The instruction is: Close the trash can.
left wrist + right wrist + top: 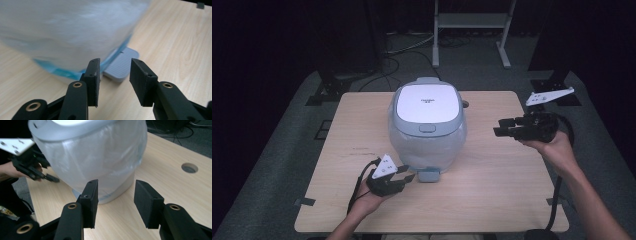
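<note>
Item: pedal bin [427, 125], pale grey-blue, with a white lid panel, standing upright near the middle of the wooden table [492, 190], slightly toward the far edge. Lid [428, 106] shut and lying flat, so the contents cannot be seen. Liner: a clear plastic bag [100, 157] drawn over the outside of the body below the lid rim, crinkled, hanging nearly to the base. Foot pedal [121, 65], grey and ribbed, projecting from the bin's base on the person's side and resting on the tabletop. Left gripper [404, 176], held in the left hand low over the table just beside the pedal, jaws parted and empty; in the left gripper view the pedal lies just beyond the jaw tips, not between them. Right gripper [501, 127], held in the right hand off the bin's right side, clear of it, jaws parted with nothing between them. Room: broad bare tabletop to the left, right and front of the bin; a narrower strip behind it; a round cable hole [189, 167] in the table surface on the bin's far right. Surroundings: grey carpeted floor, a metal stand [472, 30] and loose cables beyond the far edge. Obscured: the bin's interior; its body in the left gripper view is blurred and cut off at the top; the room behind is too dark to make out.
</note>
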`<action>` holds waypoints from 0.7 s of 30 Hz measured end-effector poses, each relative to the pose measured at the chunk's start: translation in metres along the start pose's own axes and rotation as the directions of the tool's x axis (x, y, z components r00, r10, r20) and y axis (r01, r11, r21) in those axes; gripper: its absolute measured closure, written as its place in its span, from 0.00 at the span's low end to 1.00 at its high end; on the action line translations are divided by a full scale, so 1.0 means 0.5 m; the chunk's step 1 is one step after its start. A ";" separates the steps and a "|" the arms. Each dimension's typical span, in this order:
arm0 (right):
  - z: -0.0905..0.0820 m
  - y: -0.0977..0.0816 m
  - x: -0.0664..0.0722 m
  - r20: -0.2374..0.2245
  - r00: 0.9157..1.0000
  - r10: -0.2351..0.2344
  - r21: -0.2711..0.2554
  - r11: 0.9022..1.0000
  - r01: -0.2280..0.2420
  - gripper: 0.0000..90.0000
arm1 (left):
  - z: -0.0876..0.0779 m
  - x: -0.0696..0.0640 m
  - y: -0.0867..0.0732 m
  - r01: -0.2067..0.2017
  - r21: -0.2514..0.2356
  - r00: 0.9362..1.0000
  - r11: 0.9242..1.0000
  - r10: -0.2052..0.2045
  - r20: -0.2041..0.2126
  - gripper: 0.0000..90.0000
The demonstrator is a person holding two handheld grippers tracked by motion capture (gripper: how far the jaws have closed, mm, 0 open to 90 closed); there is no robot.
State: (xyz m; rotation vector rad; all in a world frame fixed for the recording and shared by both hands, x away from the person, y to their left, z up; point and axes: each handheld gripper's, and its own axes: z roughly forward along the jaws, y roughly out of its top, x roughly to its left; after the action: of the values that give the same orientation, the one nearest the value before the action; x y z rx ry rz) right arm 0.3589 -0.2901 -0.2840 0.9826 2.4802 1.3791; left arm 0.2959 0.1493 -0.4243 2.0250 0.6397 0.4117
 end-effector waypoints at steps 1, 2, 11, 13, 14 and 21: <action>0.003 -0.010 -0.004 0.005 1.000 0.007 0.000 1.000 -0.007 0.58 | -0.004 0.004 0.000 0.004 -0.005 1.000 1.000 -0.004 -0.008 0.66; 0.004 -0.020 -0.007 0.007 1.000 0.015 -0.005 1.000 -0.015 0.58 | -0.009 0.007 0.001 0.006 -0.008 1.000 1.000 -0.006 -0.013 0.65; 0.015 -0.073 -0.030 0.014 0.998 0.056 -0.009 0.998 -0.056 0.55 | -0.036 0.041 -0.005 0.034 -0.033 0.997 0.999 -0.036 -0.062 0.61; 0.015 -0.082 -0.033 0.024 0.998 0.057 -0.012 0.998 -0.057 0.55 | -0.041 0.048 -0.006 0.049 -0.043 0.996 0.998 -0.052 -0.072 0.60; 0.016 -0.087 -0.035 0.028 0.998 0.057 -0.013 0.998 -0.057 0.55 | -0.044 0.051 -0.007 0.049 -0.045 0.996 0.998 -0.053 -0.077 0.59; 0.022 -0.133 -0.045 0.055 0.995 0.079 -0.030 0.997 -0.077 0.53 | -0.061 0.068 -0.014 0.070 -0.063 0.991 0.996 -0.077 -0.108 0.54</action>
State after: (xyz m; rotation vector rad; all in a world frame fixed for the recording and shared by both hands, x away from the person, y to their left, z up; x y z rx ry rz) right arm 0.3493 -0.3205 -0.3477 1.1078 2.3999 1.3839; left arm 0.3055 0.1932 -0.4137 1.9268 0.7591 0.4960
